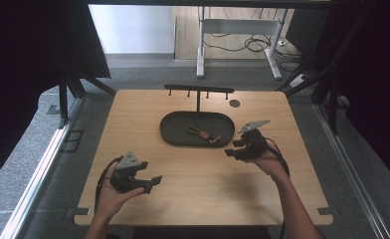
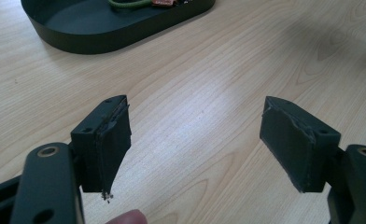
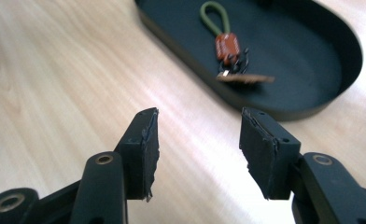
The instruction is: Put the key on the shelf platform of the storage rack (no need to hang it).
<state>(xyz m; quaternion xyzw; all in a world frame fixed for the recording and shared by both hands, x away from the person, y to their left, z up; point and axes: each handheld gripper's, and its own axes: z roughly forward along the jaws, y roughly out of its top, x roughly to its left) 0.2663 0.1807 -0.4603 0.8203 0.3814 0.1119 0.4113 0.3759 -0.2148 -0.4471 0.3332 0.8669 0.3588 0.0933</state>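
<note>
A black oval tray (image 1: pixel 173 133) lies at the middle of the wooden table. In it rests a key fob (image 1: pixel 201 133) with a green loop, an orange-brown body and a small dark ring (image 3: pixel 227 46). My right gripper (image 1: pixel 233 148) hovers just to the right of the tray (image 3: pixel 312 100), its jaws apart with only bare table between them (image 3: pixel 197 144). My left gripper (image 1: pixel 152 183) sits near the front left of the table, jaws wide apart and holding nothing (image 2: pixel 195 144). The tray's rim (image 2: pixel 102 44) shows beyond it.
A black rack (image 1: pixel 199 90) with several hooks stands on a post behind the tray. A small dark round spot (image 1: pixel 235 103) marks the table at the back right. Black frame struts and a white desk leg stand beyond the table.
</note>
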